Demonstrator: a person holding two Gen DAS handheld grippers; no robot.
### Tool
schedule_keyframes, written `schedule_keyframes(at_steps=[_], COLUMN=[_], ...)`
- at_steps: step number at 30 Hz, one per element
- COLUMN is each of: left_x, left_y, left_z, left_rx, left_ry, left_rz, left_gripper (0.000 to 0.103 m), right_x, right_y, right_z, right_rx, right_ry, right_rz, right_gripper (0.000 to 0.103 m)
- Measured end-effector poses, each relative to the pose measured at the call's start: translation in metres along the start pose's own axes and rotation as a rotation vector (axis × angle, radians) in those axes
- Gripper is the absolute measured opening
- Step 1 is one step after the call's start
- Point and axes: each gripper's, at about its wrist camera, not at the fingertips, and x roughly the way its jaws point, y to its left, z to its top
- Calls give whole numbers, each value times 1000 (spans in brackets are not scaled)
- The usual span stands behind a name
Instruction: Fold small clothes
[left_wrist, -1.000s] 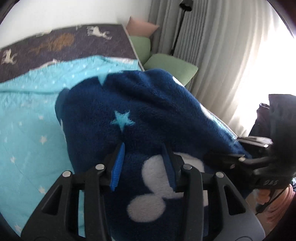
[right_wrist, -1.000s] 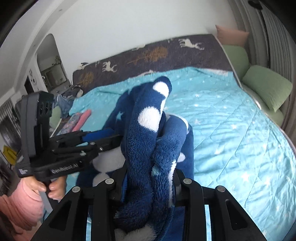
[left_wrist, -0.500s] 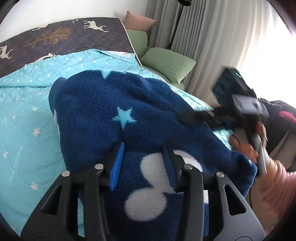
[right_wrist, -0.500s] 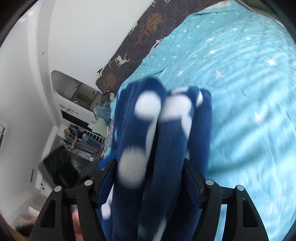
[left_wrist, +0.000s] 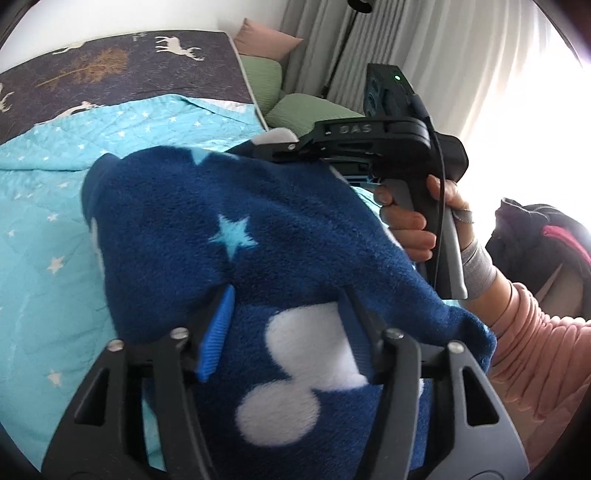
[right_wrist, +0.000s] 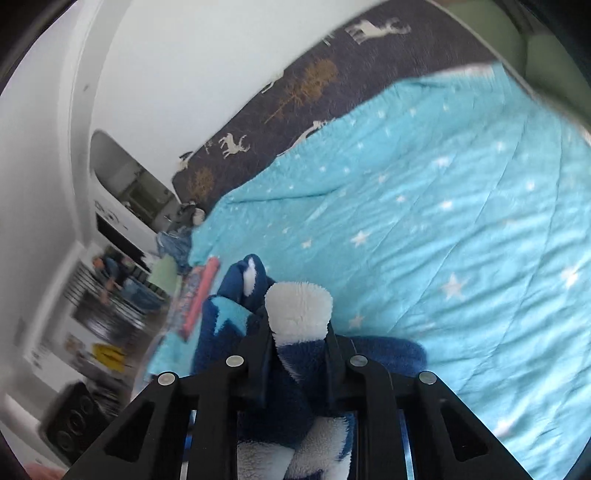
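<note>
Nearest the left-hand camera, the left tool (left_wrist: 286, 317) grips the near edge of the navy fleece garment (left_wrist: 229, 221), its blue-padded fingers (left_wrist: 218, 332) pressed into the pile on either side of a white blotch. The grip looks the same as a second ago; what has changed lies beyond it. The right tool (left_wrist: 280, 142), which a second ago sat low at the right edge of this view, is now lifted to the far top edge of the fleece, with the person's right hand (left_wrist: 413, 221) around its handle. In its own camera the right tool (right_wrist: 295, 332) is clamped narrow on a bunched fold with a white patch, where a second ago it held a thick hanging column of fabric.

The garment now hangs stretched between the two tools, just above the turquoise star-print quilt (left_wrist: 44, 229) on the bed. This suggests the bunch has been shaken out into a flatter panel, probably ready to be laid down or doubled over. Further off are the dark deer-print headboard (left_wrist: 110, 62), green cushions (left_wrist: 306, 110) and pale curtains (left_wrist: 424, 48).
</note>
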Motion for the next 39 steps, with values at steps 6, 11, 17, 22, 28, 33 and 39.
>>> schedule_keyframes(at_steps=[6, 11, 17, 22, 28, 33, 39], left_x=[30, 29, 23, -6, -14, -26, -53], left_y=[-19, -25, -24, -18, -38, -40, -52], left_z=[13, 8, 10, 10, -24, -28, -32], left_rx=[18, 55, 77, 35, 189, 101, 104], left_ry=[38, 30, 42, 30, 7, -7, 22], left_rz=[37, 74, 77, -4, 188, 222, 153], left_gripper=[61, 62, 63, 63, 63, 63, 63], right_x=[-6, -79, -137, -93, -79, -72, -80], right_y=[-22, 4, 64, 55, 47, 62, 60], right_z=[-3, -48, -128, -201, -209, -208, -205], right_rx=[34, 14, -129, -177, -153, -212, -150], right_ry=[-41, -77, -13, 144, 116, 151, 154], right_rz=[-379, -309, -137, -344, -365, -425, -415], right_gripper=[24, 24, 24, 19, 21, 22, 22])
